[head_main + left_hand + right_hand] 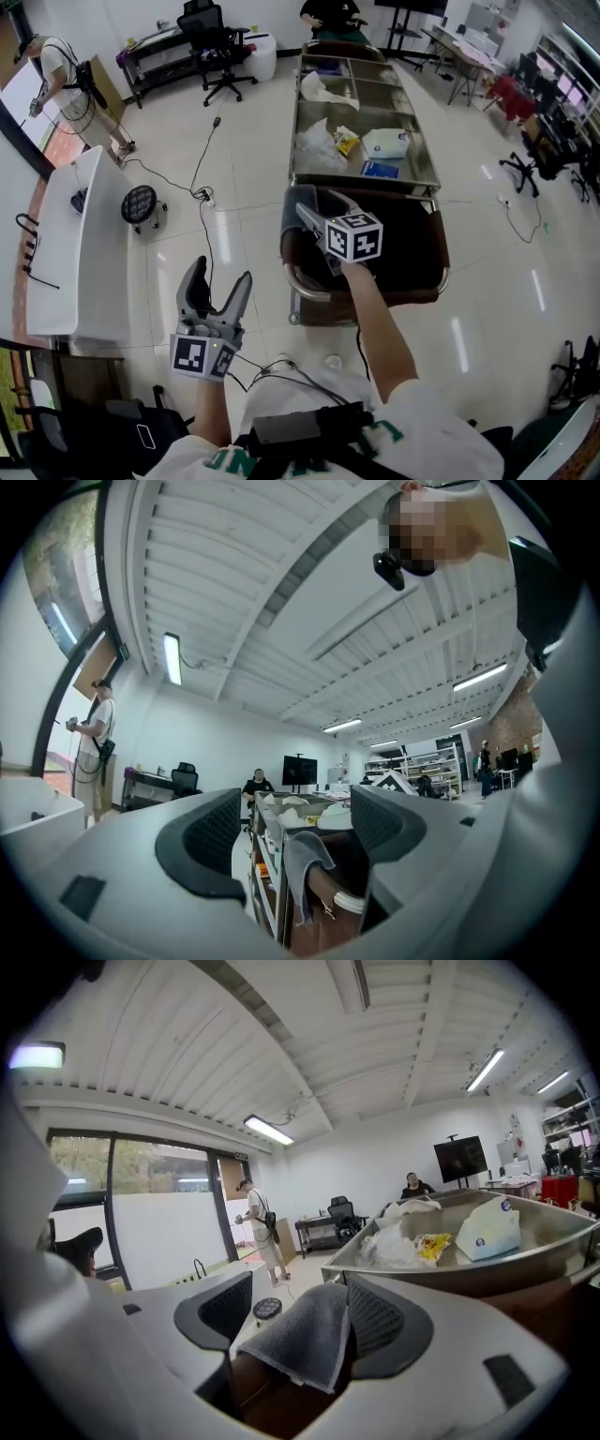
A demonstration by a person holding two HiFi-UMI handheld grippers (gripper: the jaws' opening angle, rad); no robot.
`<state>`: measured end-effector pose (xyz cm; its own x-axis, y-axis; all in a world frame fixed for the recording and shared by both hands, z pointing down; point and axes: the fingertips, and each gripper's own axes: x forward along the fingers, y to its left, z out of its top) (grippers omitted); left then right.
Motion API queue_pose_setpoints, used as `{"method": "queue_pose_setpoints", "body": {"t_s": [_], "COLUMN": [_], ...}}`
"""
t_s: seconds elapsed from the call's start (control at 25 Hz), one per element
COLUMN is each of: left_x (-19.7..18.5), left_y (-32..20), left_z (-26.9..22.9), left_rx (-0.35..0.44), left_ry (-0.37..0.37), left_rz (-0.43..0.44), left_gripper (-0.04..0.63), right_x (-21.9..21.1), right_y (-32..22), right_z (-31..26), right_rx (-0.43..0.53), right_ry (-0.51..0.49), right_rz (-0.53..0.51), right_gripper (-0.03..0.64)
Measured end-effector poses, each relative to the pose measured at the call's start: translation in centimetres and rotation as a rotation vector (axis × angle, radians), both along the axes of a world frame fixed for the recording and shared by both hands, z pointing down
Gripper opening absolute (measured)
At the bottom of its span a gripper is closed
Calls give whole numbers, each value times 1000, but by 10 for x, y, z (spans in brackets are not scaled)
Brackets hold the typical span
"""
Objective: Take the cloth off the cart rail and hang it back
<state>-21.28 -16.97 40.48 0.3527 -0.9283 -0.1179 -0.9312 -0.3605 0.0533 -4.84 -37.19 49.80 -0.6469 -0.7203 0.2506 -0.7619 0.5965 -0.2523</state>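
A grey cloth hangs over the left corner of the cart's brown end rail. My right gripper reaches down to that corner. In the right gripper view the cloth lies draped between the jaws of the right gripper, which stand wide; the left pad is clear of it. My left gripper is held low near the person's body, pointing up, open and empty. The left gripper view looks between the jaws of the left gripper at the cloth on the rail.
The steel cart carries plastic bags, a yellow packet and a blue packet in its top tray. A white counter stands at left, with a round black device and cables on the floor. An office chair and people are farther off.
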Motion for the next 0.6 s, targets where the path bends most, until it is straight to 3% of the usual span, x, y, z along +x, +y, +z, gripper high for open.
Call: {"method": "queue_pose_setpoints", "body": {"t_s": [0.12, 0.28, 0.44, 0.6], "left_x": [3, 16, 32, 49], "left_y": [-1, -5, -9, -9], "left_z": [-2, -13, -26, -33], "left_rx": [7, -5, 24, 55], "left_ry": [-1, -24, -8, -4], "left_rz": [9, 38, 76, 118], "left_gripper": [356, 356, 356, 356], "right_x": [13, 45, 67, 82], "right_y": [17, 58, 109, 146], "right_z": [-43, -127, -174, -171], "right_rx": [123, 417, 652, 718], "right_ry": [-107, -211, -157, -67], "right_rz": [16, 61, 96, 162], "right_gripper": [350, 348, 344, 342]}}
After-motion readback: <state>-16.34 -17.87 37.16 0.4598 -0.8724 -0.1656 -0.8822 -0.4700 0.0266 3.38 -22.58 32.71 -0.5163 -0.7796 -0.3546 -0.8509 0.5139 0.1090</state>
